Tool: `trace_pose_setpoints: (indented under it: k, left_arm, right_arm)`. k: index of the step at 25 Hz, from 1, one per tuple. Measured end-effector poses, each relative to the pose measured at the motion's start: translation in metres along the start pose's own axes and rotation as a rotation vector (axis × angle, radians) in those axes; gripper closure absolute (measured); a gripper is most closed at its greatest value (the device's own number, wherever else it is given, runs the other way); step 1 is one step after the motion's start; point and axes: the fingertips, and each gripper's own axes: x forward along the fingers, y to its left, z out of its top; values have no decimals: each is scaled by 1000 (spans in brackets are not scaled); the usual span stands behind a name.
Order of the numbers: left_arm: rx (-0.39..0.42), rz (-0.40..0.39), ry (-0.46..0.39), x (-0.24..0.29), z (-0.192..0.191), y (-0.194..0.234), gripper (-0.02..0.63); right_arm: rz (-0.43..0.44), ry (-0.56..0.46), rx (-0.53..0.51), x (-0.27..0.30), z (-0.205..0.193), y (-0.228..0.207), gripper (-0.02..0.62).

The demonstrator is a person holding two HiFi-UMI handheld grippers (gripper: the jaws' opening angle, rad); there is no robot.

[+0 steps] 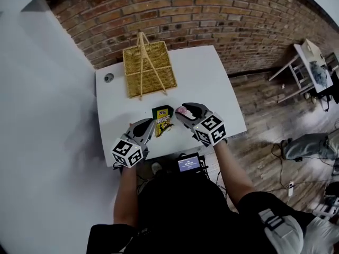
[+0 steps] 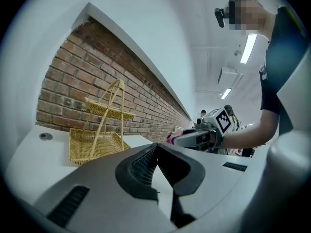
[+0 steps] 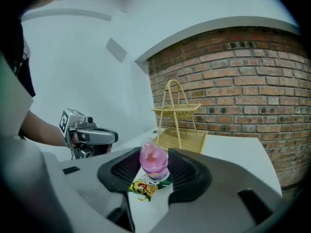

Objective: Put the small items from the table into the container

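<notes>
At the far end of the white table (image 1: 212,83), close to the brick wall, stands the container – a two-tier yellow wicker basket (image 1: 149,69) with a tall looped handle. From above its woven floor shows bare, only the weave and the handle rods crossing it. From the gripper views the upper tier is seen from the side and below, so its inside cannot be made out. A small round grey thing (image 1: 108,78) lies on the tabletop just left of the basket. Nearer the person, well apart from the basket, a yellow-green snack packet (image 1: 162,120) lies flat on the table between the two tools. The right gripper (image 1: 183,112) has its jaws clamped on a small pink item (image 3: 153,160) – a rounded, translucent piece pinched upright between the black ribbed pads, above the table with the packet showing beneath it. The left gripper (image 1: 150,125) is clenched, its pad tips meeting with nothing between them, and it points roughly toward the basket. Both tools sit side by side over the table's near edge, the packet just ahead of them.
</notes>
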Motion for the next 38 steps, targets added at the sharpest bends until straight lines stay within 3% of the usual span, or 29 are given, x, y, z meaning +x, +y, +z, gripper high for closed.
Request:
trace_pose_setpoints:
  k: [9,17,27,38]
  left_arm:
    - [23,-6,-23,1,13,-2,597]
    - [66,1,-44,10,45,6,597]
    - [133,63,-47,27,97,36,597]
    - [149,104,-39,45,120,71,597]
  right_arm:
    - [22,-41,-5,-2,17,9,413]
    - [38,-98,-38,2,58,2,413]
    - [56,-150,-64,23,122,-31,413]
    - [68,-164,-76,64,165,-66,413]
